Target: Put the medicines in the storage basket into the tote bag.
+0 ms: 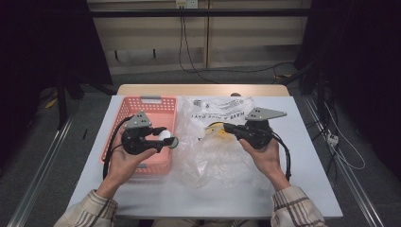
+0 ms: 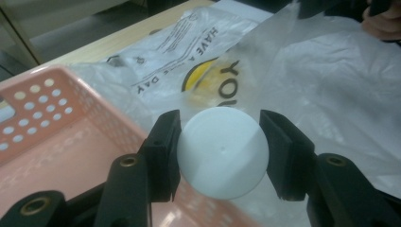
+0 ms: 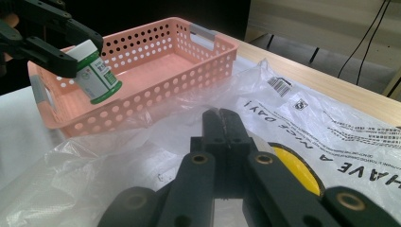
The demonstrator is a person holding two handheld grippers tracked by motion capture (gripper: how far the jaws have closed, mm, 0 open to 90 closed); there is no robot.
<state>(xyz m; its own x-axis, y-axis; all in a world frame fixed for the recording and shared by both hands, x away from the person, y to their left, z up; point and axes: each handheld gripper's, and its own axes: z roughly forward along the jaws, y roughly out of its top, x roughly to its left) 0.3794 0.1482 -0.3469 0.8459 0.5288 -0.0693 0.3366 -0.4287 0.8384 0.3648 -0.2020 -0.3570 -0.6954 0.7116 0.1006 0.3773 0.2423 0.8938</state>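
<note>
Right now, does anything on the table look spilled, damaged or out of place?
Nothing spilled or damaged. The left gripper holds the small white-capped bottle tilted above the pink basket. The clear plastic bag lies crumpled and spread beside the basket, the right gripper shut on its film.

High view looks down on the whole table (image 1: pixel 312 161); both claw cameras sit close, sharing the pink basket (image 1: pixel 124 111).

basket (image 1: pixel 142 106): pink perforated plastic | bag (image 1: pixel 227 151): thin glossy crinkled film | bottle cap (image 2: pixel 222 151): smooth matt white plastic
</note>
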